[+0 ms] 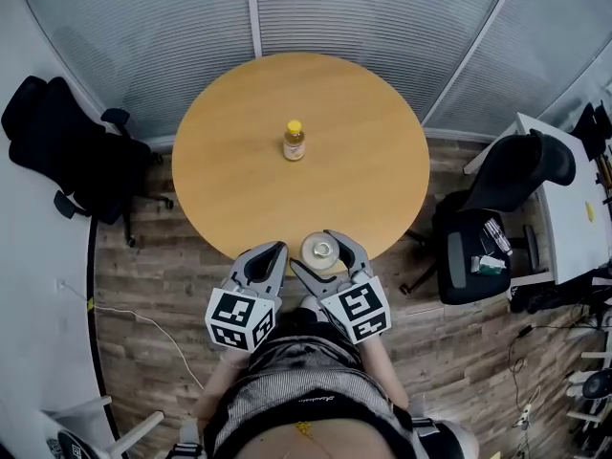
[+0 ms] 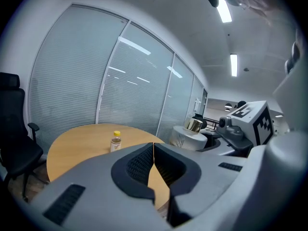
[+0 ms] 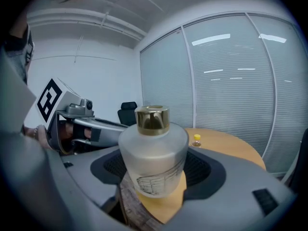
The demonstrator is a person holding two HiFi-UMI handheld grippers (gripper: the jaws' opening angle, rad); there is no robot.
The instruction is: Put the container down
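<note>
Grippers, two, lower centre: right gripper (image 1: 323, 253), fingers clamping one frosted container (image 3: 153, 153) upright; left gripper (image 2: 153, 154), fingers pressed together, empty. One bottle (image 1: 294, 142), desk (image 1: 229, 170) centre.

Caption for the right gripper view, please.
Right tool grips a frosted jar with gold cap at the table edge; yellow-capped bottle beyond.

The container (image 3: 153, 162) looked like frosted, matt glass, with a glossy gold metallic cap (image 3: 152, 119). The bench (image 1: 363, 161) had a smooth, satin wood top, and the floor (image 1: 163, 266) was rougher-grained planks. The left tool (image 2: 153, 154) and right tool (image 1: 320, 251) were matt grey plastic with ribbed black pads (image 2: 137, 165).
</note>
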